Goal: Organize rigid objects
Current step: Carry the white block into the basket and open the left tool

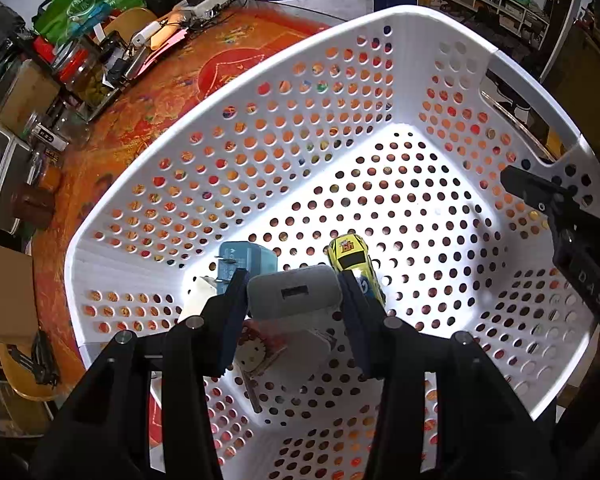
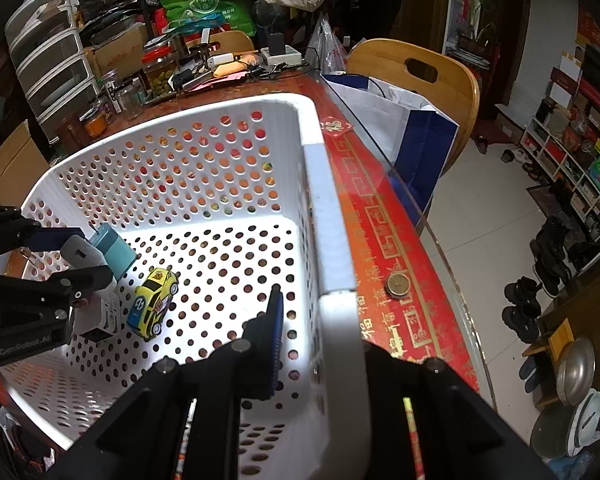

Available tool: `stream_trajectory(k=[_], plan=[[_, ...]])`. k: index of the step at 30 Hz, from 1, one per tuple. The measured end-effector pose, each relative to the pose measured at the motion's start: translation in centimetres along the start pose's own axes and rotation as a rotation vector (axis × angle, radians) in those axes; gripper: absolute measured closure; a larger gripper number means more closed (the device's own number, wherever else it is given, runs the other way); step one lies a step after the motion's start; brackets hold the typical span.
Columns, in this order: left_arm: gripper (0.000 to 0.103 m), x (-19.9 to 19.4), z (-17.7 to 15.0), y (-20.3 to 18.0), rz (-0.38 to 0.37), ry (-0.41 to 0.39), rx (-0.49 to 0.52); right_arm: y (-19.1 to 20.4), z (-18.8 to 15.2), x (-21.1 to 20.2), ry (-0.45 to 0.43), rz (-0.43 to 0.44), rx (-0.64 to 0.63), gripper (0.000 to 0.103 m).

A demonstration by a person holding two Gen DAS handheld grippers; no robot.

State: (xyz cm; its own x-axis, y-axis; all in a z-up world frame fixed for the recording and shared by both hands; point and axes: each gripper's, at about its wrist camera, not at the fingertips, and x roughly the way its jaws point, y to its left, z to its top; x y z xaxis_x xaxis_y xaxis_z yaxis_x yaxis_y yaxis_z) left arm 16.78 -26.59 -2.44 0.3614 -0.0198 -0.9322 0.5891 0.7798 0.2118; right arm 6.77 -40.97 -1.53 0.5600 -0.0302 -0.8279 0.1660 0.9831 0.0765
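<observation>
Since the left gripper [image 1: 294, 300] is clamped on the flat sides of the grey charger [image 1: 294, 294], at 6 o'clock over the white basket [image 1: 260, 64], this stiff, light, smooth block probably holds well, while the right gripper [image 2: 320, 316] straddles the basket rim, whether closed I cannot tell.

The basket [image 1: 284, 80] is white perforated plastic, slightly glossy. The charger [image 1: 292, 292] in the left tool [image 1: 294, 294] looks matt grey plastic.

Left hand-held gripper [image 1: 294, 294] clamps grey charger [image 1: 293, 295] inside white basket [image 1: 236, 92].
</observation>
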Motion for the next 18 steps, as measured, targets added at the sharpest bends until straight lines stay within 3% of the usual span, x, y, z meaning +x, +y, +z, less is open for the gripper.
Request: stream_trajectory(k=[6, 8, 11, 15, 18], plan=[[0.06, 0.7, 0.0, -1.1, 0.01, 0.011, 0.046, 0.0, -0.1, 0.0, -0.003, 0.003, 0.0, 0.087], [0.051, 0.3, -0.3, -1.5, 0.051, -0.016, 0.075, 0.0, -0.1, 0.0, -0.003, 0.003, -0.001, 0.087], [0.03, -2.7, -1.3, -0.4, 0.107, -0.134, 0.064, 0.0, -0.1, 0.0, -0.002, 0.003, 0.0, 0.087], [0.025, -8.5, -5.0, 4.4, 0.037, -0.278, -0.055, 0.0, -0.2, 0.0, -0.003, 0.005, -0.001, 0.087], [0.009, -12.2, -10.1, 8.9, 0.065, -0.369, -0.135, 0.0, -0.2, 0.0, -0.005, 0.006, -0.001, 0.087]])
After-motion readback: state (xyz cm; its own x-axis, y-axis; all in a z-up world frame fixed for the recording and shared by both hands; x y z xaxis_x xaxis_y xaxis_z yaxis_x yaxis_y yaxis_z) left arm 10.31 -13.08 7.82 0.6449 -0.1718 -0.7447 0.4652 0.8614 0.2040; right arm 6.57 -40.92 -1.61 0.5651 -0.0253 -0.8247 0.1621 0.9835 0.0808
